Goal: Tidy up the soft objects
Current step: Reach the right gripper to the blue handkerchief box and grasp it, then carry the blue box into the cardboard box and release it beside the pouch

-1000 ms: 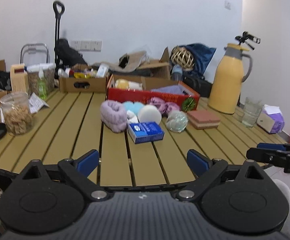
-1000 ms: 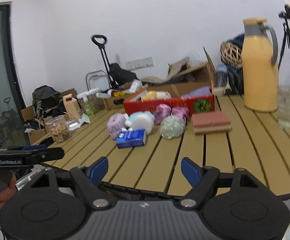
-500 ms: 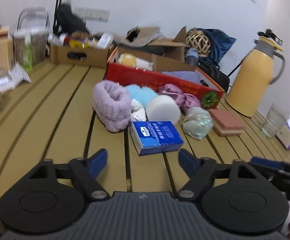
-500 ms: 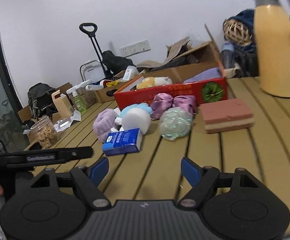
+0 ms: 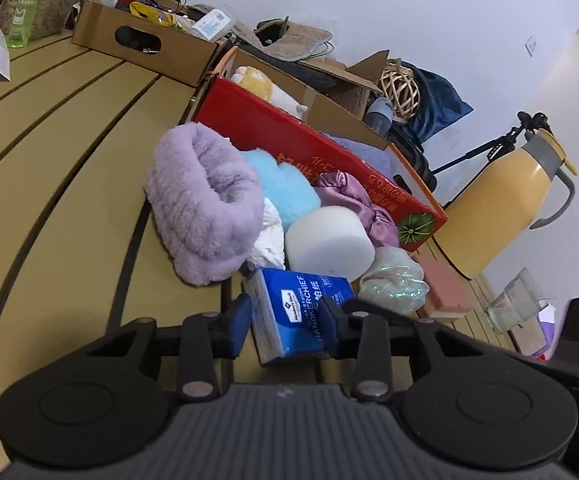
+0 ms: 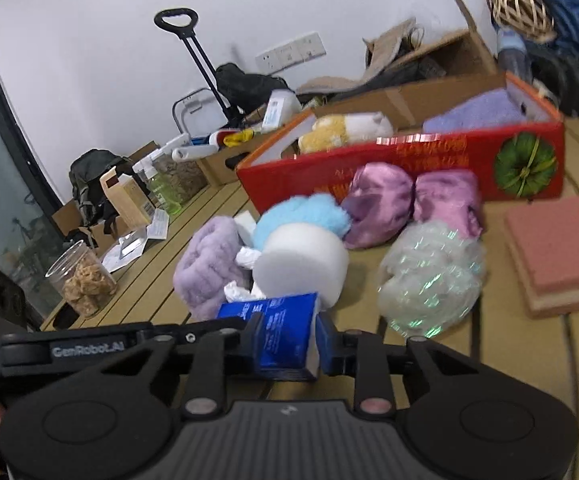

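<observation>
Both jaws are closing on the blue tissue pack (image 5: 303,312), left hand-held gripper (image 5: 287,326) across its width, right hand-held gripper (image 6: 287,340) at one end; it lies on the table (image 5: 69,152) nearest the person, before the soft pile, likely first for the red box (image 5: 309,152).

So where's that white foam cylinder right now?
In both views the white foam cylinder lies mid-table, just behind the blue tissue pack, between the lilac fluffy roll and the shiny mesh ball.
</observation>
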Motion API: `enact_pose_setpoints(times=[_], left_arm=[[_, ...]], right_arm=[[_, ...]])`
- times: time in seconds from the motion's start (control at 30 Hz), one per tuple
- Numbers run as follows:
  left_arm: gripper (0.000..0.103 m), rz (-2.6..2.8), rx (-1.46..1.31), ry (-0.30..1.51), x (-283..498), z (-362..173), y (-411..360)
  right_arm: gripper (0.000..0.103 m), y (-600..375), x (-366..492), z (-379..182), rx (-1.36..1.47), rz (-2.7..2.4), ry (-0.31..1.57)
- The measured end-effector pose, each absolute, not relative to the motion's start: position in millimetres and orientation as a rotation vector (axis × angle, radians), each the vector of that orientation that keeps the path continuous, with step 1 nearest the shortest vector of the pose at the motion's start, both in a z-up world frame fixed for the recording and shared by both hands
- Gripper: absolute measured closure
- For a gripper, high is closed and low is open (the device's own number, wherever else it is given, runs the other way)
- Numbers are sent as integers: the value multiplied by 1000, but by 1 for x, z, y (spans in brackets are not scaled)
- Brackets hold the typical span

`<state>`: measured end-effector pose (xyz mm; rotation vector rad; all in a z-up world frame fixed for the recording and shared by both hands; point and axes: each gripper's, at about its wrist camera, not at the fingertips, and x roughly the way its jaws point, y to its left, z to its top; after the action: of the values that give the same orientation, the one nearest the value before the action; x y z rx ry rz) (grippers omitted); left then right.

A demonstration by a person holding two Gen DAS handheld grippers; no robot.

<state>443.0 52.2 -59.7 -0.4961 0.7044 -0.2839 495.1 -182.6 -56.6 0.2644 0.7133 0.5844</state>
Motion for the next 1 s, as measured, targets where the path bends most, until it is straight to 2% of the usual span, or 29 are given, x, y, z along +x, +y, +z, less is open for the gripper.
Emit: enact_pose_setpoints(times=[0.13,0.4,0.8,1.0], left_arm=[[67,-305,-524,694,445,-63,57],[69,-313,-530,687,439,-60,55],[69,-461,-510,551,421,0,22],[69,-510,-476,546,475,28,-6]], right_arm=[[72,-186,503,-65,324,587,727],[76,-187,488,-60,323,563,728],[76,-230,437,-2,344,516,565],[76,-252,467,24,327,470,486]])
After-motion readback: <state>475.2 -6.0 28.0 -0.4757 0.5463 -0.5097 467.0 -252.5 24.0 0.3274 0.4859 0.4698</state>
